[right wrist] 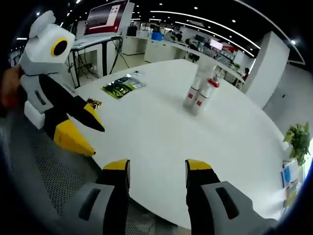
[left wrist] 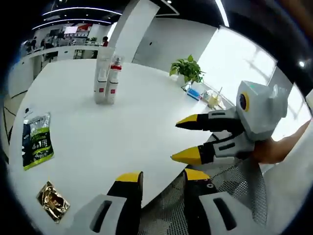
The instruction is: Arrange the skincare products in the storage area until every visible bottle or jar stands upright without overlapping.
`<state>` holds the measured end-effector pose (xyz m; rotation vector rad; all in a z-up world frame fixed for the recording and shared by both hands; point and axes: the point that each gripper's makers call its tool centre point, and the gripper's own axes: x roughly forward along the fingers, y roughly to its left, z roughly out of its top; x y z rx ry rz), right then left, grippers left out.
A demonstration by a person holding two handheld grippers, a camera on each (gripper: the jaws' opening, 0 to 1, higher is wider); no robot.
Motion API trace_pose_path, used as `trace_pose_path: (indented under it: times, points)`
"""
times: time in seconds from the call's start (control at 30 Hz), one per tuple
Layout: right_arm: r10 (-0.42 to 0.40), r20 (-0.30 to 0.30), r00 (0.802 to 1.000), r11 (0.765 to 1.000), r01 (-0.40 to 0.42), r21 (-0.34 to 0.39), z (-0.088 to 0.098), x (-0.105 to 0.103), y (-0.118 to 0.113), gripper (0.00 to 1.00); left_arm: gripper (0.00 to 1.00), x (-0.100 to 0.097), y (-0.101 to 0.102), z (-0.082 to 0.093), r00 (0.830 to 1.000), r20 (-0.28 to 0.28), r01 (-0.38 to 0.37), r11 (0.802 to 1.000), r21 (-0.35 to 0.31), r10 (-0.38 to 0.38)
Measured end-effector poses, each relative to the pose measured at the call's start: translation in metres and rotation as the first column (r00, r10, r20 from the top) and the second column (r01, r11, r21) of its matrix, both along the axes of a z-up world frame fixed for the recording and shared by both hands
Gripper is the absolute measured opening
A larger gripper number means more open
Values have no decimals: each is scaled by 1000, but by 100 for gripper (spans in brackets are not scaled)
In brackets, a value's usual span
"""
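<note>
Two or three white skincare bottles with red labels [left wrist: 106,81] stand upright close together far back on the white table [left wrist: 122,132]; they show again as bottles [right wrist: 200,93] in the right gripper view. My left gripper [left wrist: 164,178] is open over the table's near edge, holding nothing. The right gripper [left wrist: 185,139] comes in from the right, jaws apart. In its own view my right gripper [right wrist: 157,169] is open and empty above the table [right wrist: 161,142], with the left gripper [right wrist: 90,134] at the left.
A green and dark sachet [left wrist: 36,139] and a gold packet [left wrist: 53,200] lie near the left table edge; the sachet [right wrist: 122,85] shows again. A potted plant [left wrist: 187,68] and small items [left wrist: 203,95] sit far right. A mesh chair [left wrist: 230,183] is below the edge.
</note>
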<state>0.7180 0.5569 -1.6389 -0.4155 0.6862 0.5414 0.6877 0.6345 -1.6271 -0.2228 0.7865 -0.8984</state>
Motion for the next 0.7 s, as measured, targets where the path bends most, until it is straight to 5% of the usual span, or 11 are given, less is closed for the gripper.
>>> trace_pose_path:
  times: [0.07, 0.17, 0.27, 0.3, 0.43, 0.47, 0.5, 0.57, 0.6, 0.63, 0.7]
  points:
    - [-11, -11, 1000, 1000, 11, 24, 1, 0, 1, 49, 30, 5, -1, 10, 999, -35, -24, 995, -96, 21]
    - [-21, 9, 1000, 999, 21, 41, 5, 2, 2, 49, 33, 19, 0, 30, 990, -110, -117, 948, -297, 88]
    - [-33, 19, 999, 998, 32, 47, 7, 4, 1, 49, 35, 39, 11, 64, 940, -302, -316, 732, -603, 157]
    - [-34, 22, 999, 998, 33, 45, 7, 4, 0, 48, 35, 48, 18, 68, 928, -309, -364, 684, -632, 208]
    - [-28, 27, 999, 999, 27, 41, 8, 5, 2, 47, 44, 54, 27, 78, 921, -318, -387, 619, -684, 225]
    - [-28, 27, 999, 999, 27, 37, 7, 5, 1, 48, 51, 60, 31, 79, 897, -363, -440, 572, -693, 251]
    - [-28, 29, 999, 999, 27, 35, 7, 5, 1, 48, 61, 61, 32, 80, 893, -371, -448, 558, -698, 253]
    - [-33, 31, 999, 998, 31, 51, 10, 6, 1, 47, 69, 67, 38, 93, 879, -421, -477, 452, -754, 224]
    - [-34, 28, 999, 998, 33, 52, 9, 7, 1, 48, 64, 68, 41, 95, 881, -413, -472, 438, -765, 229]
    - [-34, 27, 999, 998, 32, 50, 9, 7, 1, 47, 61, 69, 43, 92, 879, -404, -476, 455, -752, 252]
    - [-27, 28, 999, 999, 26, 44, 8, 6, 2, 47, 60, 71, 44, 92, 882, -395, -471, 451, -758, 256]
